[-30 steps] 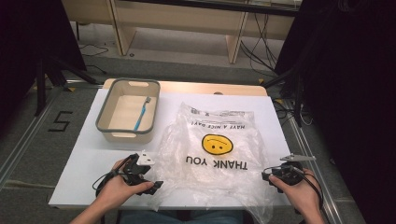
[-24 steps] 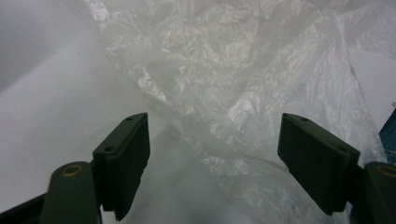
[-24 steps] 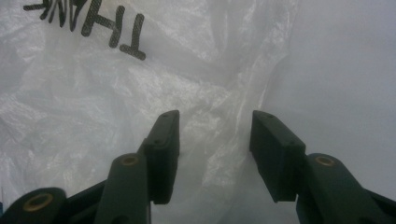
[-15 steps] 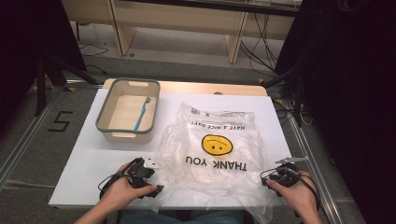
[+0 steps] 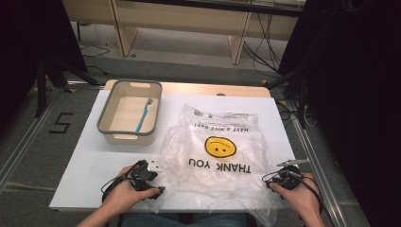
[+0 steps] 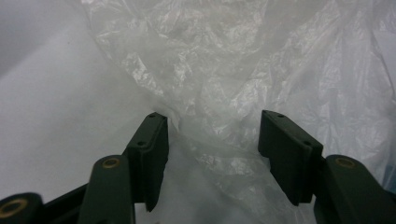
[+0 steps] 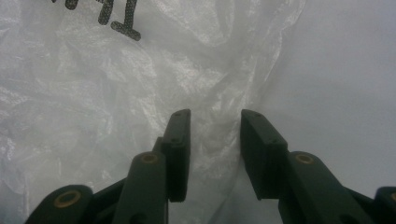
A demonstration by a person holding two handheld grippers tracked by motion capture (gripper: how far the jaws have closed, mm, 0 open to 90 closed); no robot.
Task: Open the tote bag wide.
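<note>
Now, both hand-held grippers down at the near edge of the plastic bag (image 5: pixel 215 149), flat and crumpled on the white worktop (image 5: pixel 90 158), smiley print upside down toward the person. Left hand-held gripper (image 6: pixel 212 140) spread wide, a ridge of film bunched between the jaws but not pinched. Right hand-held gripper (image 7: pixel 215 140) parted more narrowly, straddling the bag's right edge, nothing clamped there either.

Risky spot, this. Thin, slippery film: closing too shallow likely means catching one layer only, or nothing, and the edge sliding out. Closing unevenly, one side before the other, could drag the whole bag sideways across the worktop. Pulling hard on a small pinch might stretch or tear it. Farther back, grey-rimmed bin (image 5: pixel 127 112) with a blue toothbrush (image 5: pixel 143 115) inside, well apart, probably safe from a snag.
</note>
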